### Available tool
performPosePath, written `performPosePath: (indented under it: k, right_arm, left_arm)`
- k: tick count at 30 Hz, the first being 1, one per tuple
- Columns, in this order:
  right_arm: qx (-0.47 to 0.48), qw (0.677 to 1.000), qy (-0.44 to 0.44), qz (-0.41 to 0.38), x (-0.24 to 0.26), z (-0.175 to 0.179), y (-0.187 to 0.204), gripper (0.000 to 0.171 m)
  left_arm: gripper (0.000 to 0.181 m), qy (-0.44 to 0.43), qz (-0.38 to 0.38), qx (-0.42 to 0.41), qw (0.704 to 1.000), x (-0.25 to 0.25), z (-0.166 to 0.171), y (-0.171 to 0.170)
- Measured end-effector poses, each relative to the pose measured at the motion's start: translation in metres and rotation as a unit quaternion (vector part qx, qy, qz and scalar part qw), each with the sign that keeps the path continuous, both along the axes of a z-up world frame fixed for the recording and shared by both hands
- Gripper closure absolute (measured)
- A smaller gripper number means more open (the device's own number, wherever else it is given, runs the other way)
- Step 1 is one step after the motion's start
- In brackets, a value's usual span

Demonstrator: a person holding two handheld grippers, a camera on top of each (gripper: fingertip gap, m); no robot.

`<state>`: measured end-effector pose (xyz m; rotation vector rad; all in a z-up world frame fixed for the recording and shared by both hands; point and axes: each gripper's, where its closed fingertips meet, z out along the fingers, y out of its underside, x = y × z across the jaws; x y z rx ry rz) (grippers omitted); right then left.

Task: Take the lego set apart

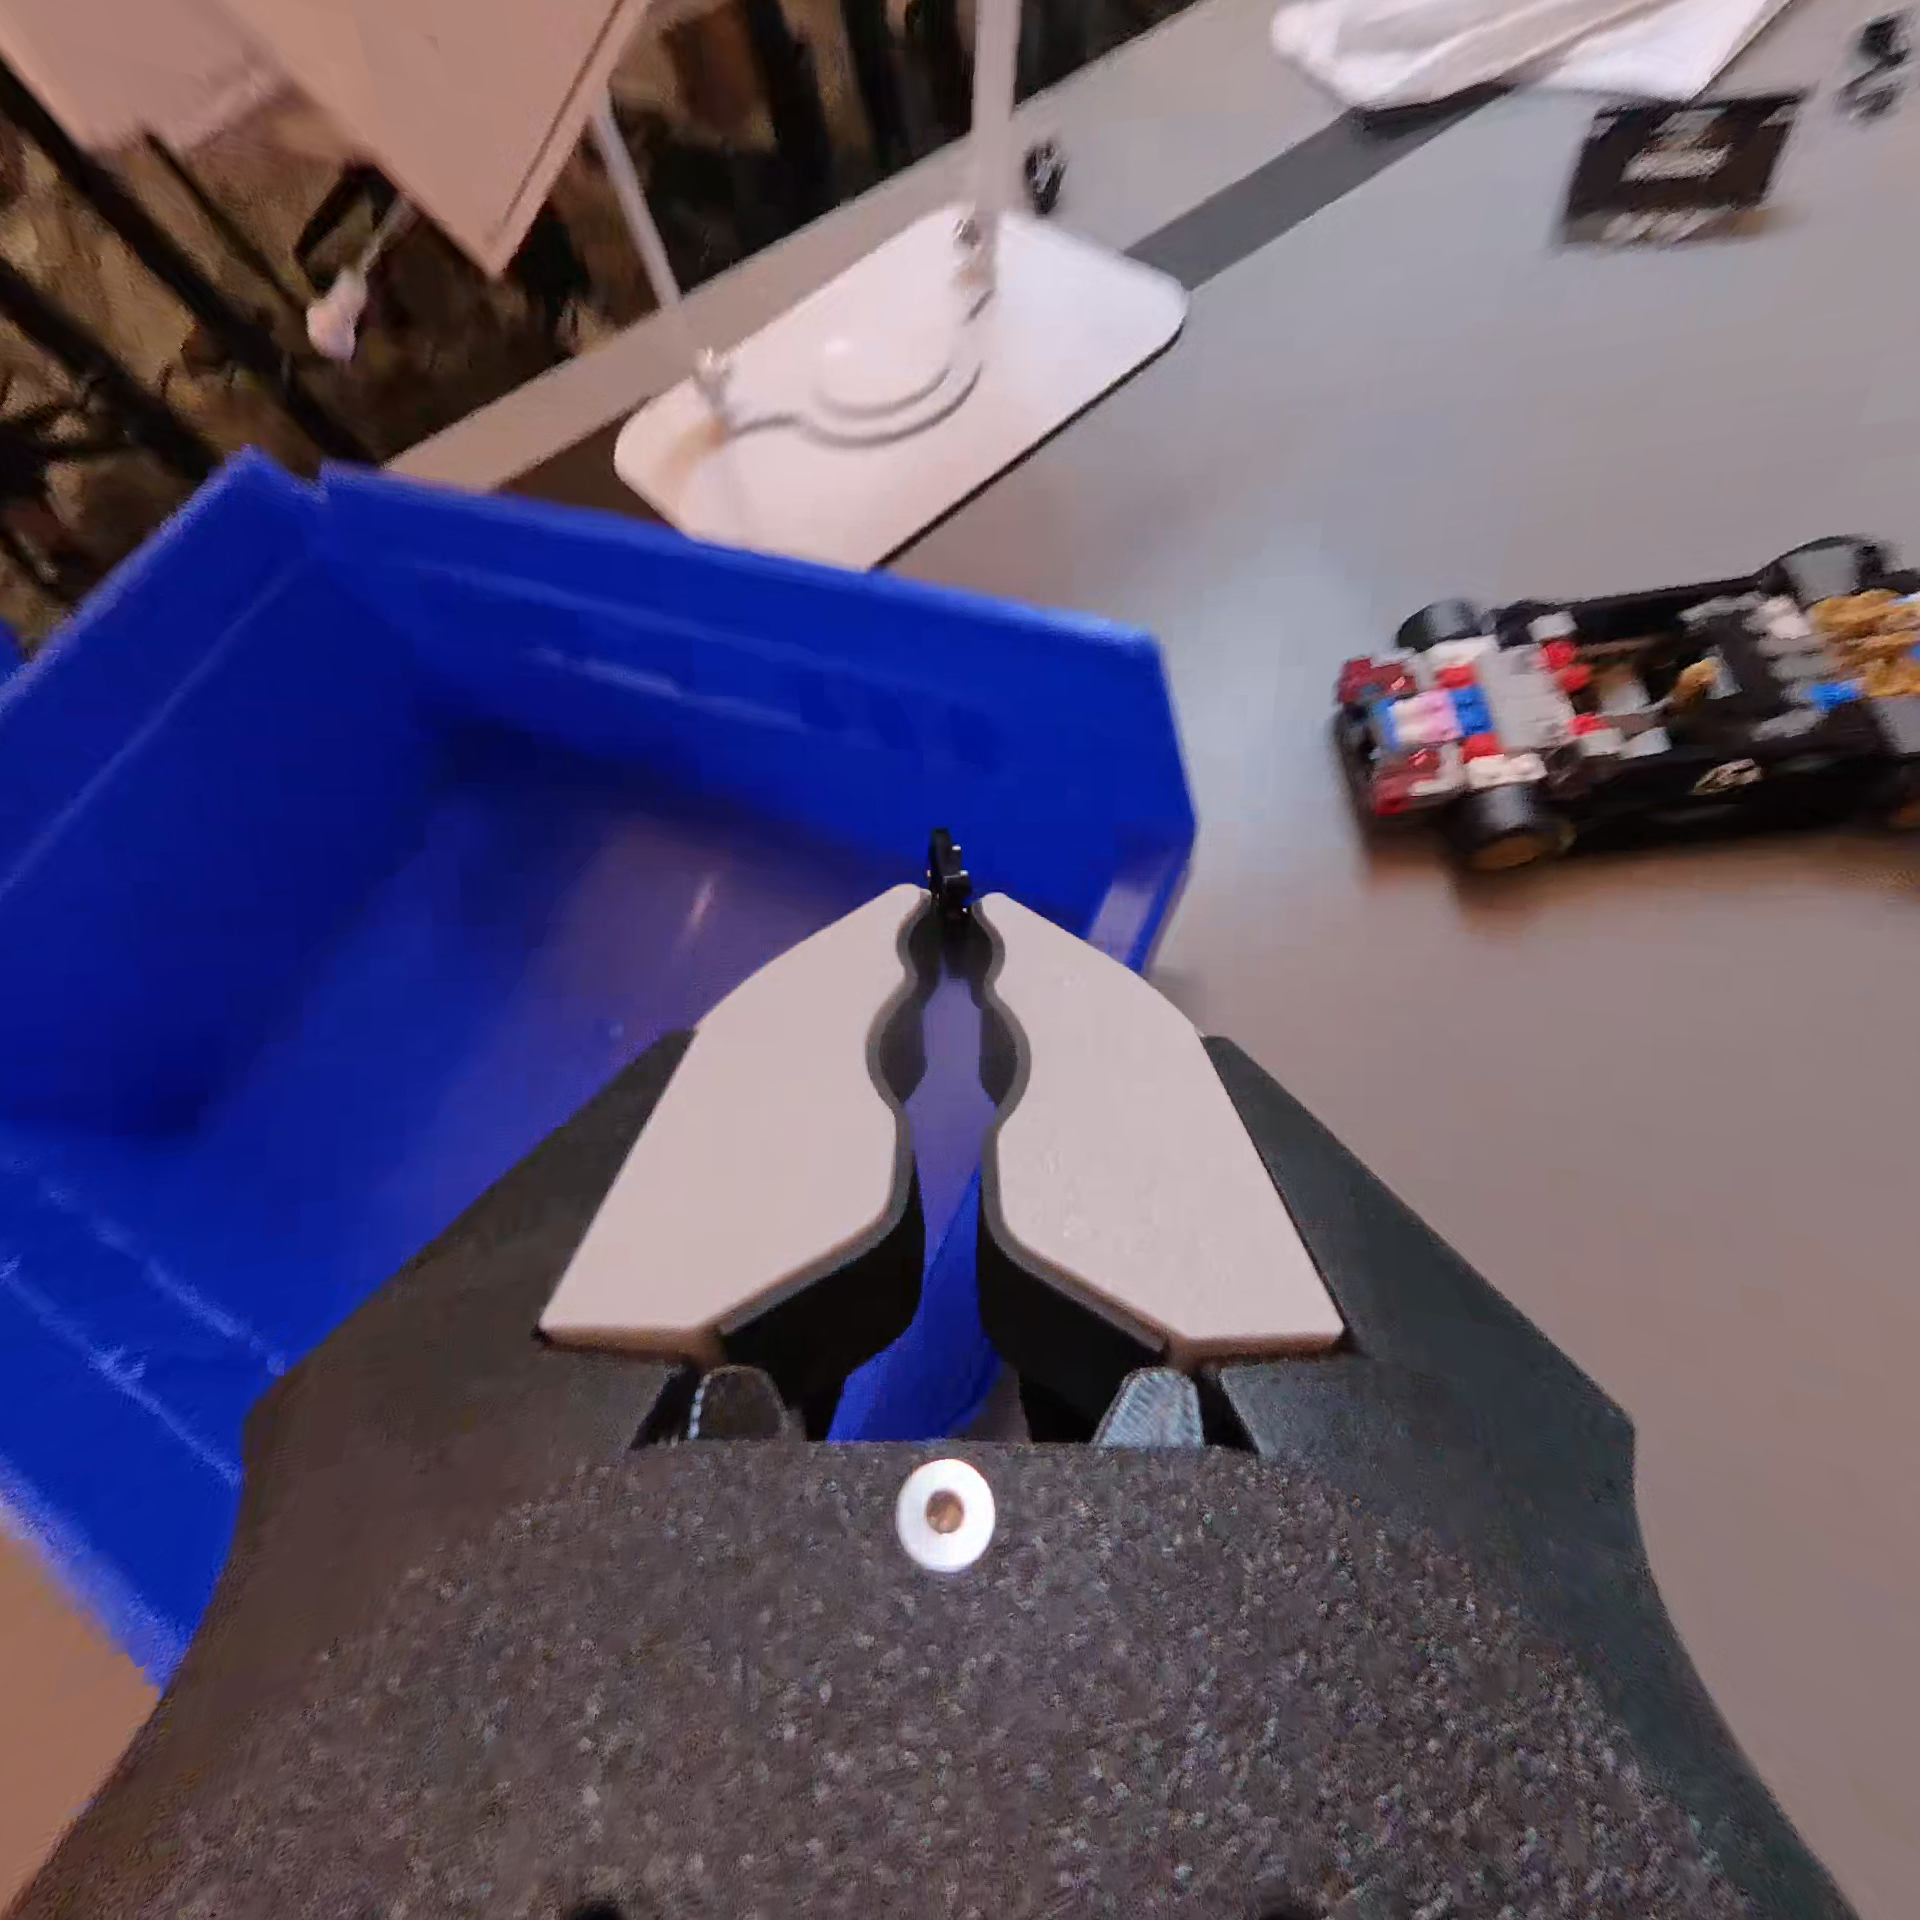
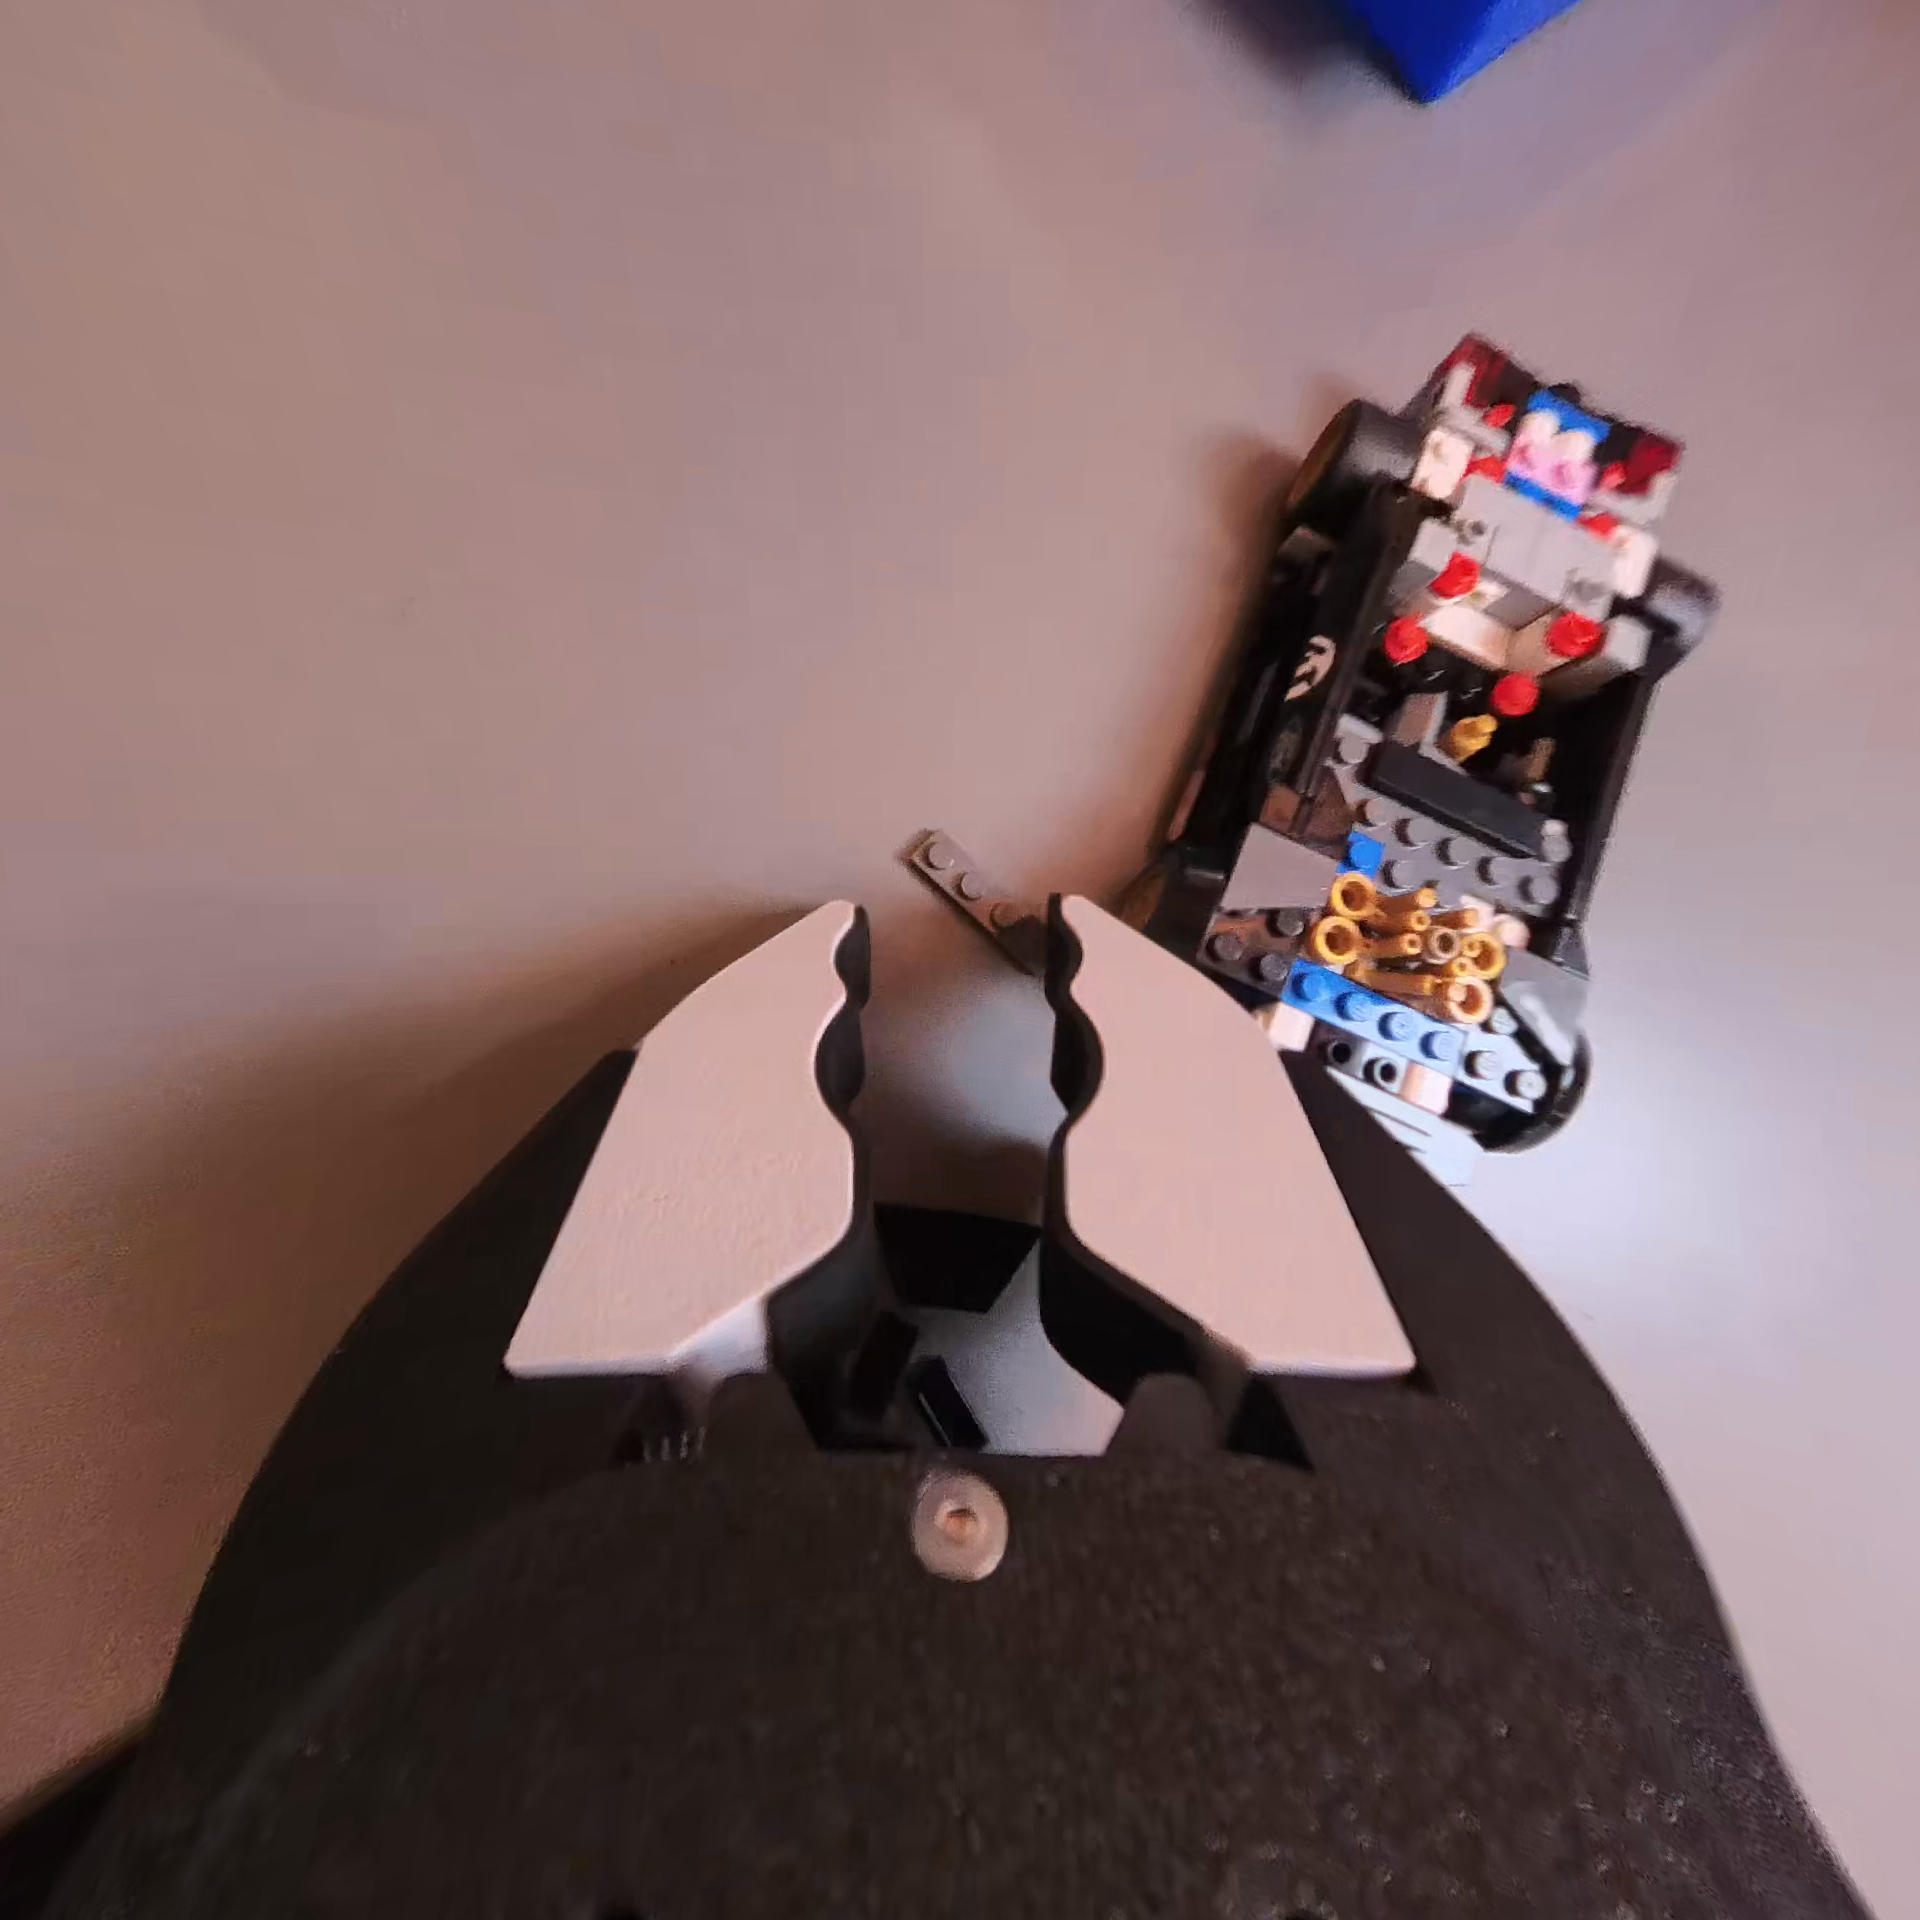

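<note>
The lego set is a black car with its roof off, showing red, blue, grey and gold pieces; it lies on the grey table at the right of the left wrist view (image 1: pixel 1631 717) and the right of the right wrist view (image 2: pixel 1455 769). My left gripper (image 1: pixel 950 902) is shut on a small black lego piece (image 1: pixel 947 871) and holds it over the blue bin (image 1: pixel 436 831). My right gripper (image 2: pixel 956 914) is open above the table, left of the car. A loose grey studded plate (image 2: pixel 971 883) lies on the table just beyond its fingertips.
A white lamp base (image 1: pixel 914 384) with a thin pole stands behind the bin. A black booklet (image 1: pixel 1673 166) and a white cloth (image 1: pixel 1507 42) lie at the far right of the table. The bin's corner (image 2: pixel 1455 42) shows at the top of the right wrist view. My right fingertips sit around 25 cm from my left ones.
</note>
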<state>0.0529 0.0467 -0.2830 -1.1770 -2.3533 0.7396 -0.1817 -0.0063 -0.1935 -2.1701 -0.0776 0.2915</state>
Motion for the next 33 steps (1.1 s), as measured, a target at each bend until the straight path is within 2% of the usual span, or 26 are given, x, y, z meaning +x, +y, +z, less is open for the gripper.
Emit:
performPosePath:
  k: [3, 5, 7, 9, 11, 13, 16, 19, 25, 28, 33]
  right_arm:
    - [-0.013, 0.999, -0.05, 0.018, 0.0, -0.002, 0.002, 0.139]
    - [-0.027, 0.996, -0.081, 0.017, -0.001, -0.004, 0.003, 0.138]
    - [-0.027, 0.996, -0.088, 0.012, -0.003, -0.004, 0.006, 0.149]
    - [-0.034, 0.995, -0.096, 0.02, 0.001, -0.004, 0.003, 0.163]
    - [-0.032, 0.995, -0.089, 0.028, 0.004, -0.004, 0.001, 0.163]
    - [-0.028, 0.997, -0.064, 0.035, 0.004, -0.002, -0.003, 0.163]
    - [-0.047, 0.997, 0.041, 0.046, -0.007, 0.024, -0.02, 0.163]
    - [0.01, 0.989, 0.141, 0.03, -0.02, 0.052, -0.023, 0.163]
    - [0.068, 0.972, 0.225, 0.011, -0.031, 0.082, -0.031, 0.163]
    - [0.089, 0.967, 0.24, 0.002, -0.033, 0.086, -0.029, 0.163]
    - [0.112, 0.962, 0.248, -0.003, -0.035, 0.087, -0.028, 0.163]
  left_arm:
    - [0.176, -0.05, 0.009, -0.031, 0.998, -0.005, -0.019, -0.004]
    - [0.165, -0.081, 0.003, -0.033, 0.996, -0.002, -0.024, -0.004]
    - [0.151, -0.095, -0.002, -0.03, 0.995, 0.0, -0.026, -0.004]
    - [0.147, -0.079, -0.014, -0.013, 0.997, 0.003, -0.019, -0.002]
    - [0.147, -0.06, -0.051, 0.014, 0.997, 0.016, -0.007, 0.002]
    - [0.155, -0.051, -0.137, 0.045, 0.988, 0.049, 0.006, 0.008]
    - [0.159, -0.111, -0.28, 0.067, 0.951, 0.122, 0.013, 0.009]
    - [0.157, -0.248, -0.345, 0.037, 0.904, 0.178, 0.003, 0.007]
    - [0.165, -0.479, -0.305, 0.037, 0.823, 0.196, 0.0, 0.019]
    - [0.168, -0.512, -0.306, 0.038, 0.802, 0.197, 0.003, 0.018]
    - [0.175, -0.52, -0.309, 0.041, 0.795, 0.203, 0.004, 0.019]
